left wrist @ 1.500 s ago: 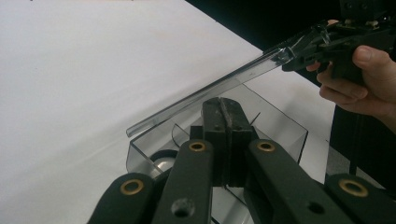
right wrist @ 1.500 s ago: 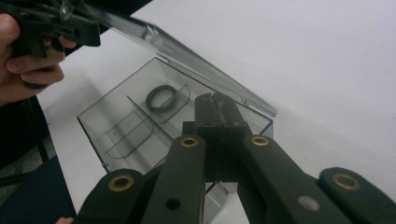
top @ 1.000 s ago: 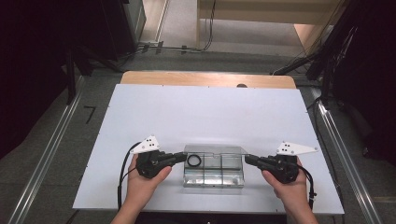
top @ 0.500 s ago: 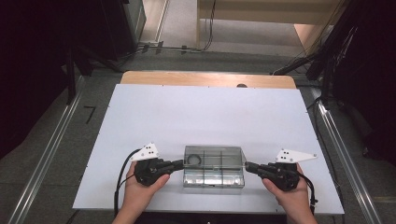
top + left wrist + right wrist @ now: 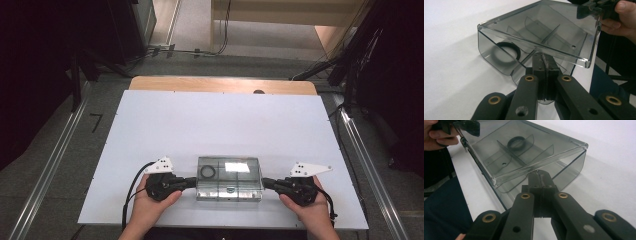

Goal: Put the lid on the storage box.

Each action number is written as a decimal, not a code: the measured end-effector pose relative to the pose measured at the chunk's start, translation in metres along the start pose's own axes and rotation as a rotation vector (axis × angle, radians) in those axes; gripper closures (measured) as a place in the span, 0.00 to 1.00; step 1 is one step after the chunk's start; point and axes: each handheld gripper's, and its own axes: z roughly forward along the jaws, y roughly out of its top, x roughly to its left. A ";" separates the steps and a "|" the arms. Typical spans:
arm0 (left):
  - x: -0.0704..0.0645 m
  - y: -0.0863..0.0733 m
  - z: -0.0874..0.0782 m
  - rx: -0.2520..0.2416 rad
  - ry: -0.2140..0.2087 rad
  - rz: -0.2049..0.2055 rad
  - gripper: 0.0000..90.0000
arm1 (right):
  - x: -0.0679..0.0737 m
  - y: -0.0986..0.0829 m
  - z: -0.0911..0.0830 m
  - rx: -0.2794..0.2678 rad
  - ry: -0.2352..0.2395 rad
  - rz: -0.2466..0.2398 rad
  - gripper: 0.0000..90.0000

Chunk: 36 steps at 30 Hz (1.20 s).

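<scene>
We see a clear plastic box [image 5: 229, 178] with a smoky tint on the white bench [image 5: 220, 125], near the edge on the person's side, with one claw at each of its short ends. The left claw [image 5: 191, 181] touches the left end and the right claw [image 5: 265, 182] touches the right end.

In the left gripper view, the jaws of the left claw [image 5: 543, 57] are pressed together with almost no gap, on what looks like a small tab or thin wall at the lower part of the box [image 5: 536, 42]. In the right gripper view the right claw [image 5: 539, 175] is closed the same way on the other end of the box [image 5: 524, 152]. We judge that each one pinches the box, but the exact part between the jaws is partly hidden.

The box has thin dividers [image 5: 544, 40] inside, and a black ring [image 5: 506, 52] lies in one compartment at the left side. The lid [image 5: 506, 142] looks closed or nearly closed.

We think the box is light and stiff, because the walls are thin, hard plastic. It is probably smooth and slippery, so a grip on a narrow edge can slide. It can also crack if it is squeezed too hard. The two ends are a good place to hold it, one claw on each side, so that it stays level and the ring does not roll out of its compartment.
</scene>
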 end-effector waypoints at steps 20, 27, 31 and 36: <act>0.005 -0.003 0.003 0.092 0.016 0.001 1.00 | -0.004 -0.005 0.006 0.060 -0.017 -0.024 0.97; 0.007 -0.004 0.002 0.085 0.039 0.003 0.94 | -0.003 -0.004 0.006 0.049 -0.015 -0.028 0.95; 0.008 -0.003 -0.003 0.048 0.055 0.017 0.79 | -0.005 -0.003 0.001 0.015 -0.024 -0.024 0.85; 0.005 -0.001 -0.011 -0.035 0.081 0.060 0.52 | -0.008 -0.001 -0.007 -0.056 -0.057 -0.013 0.59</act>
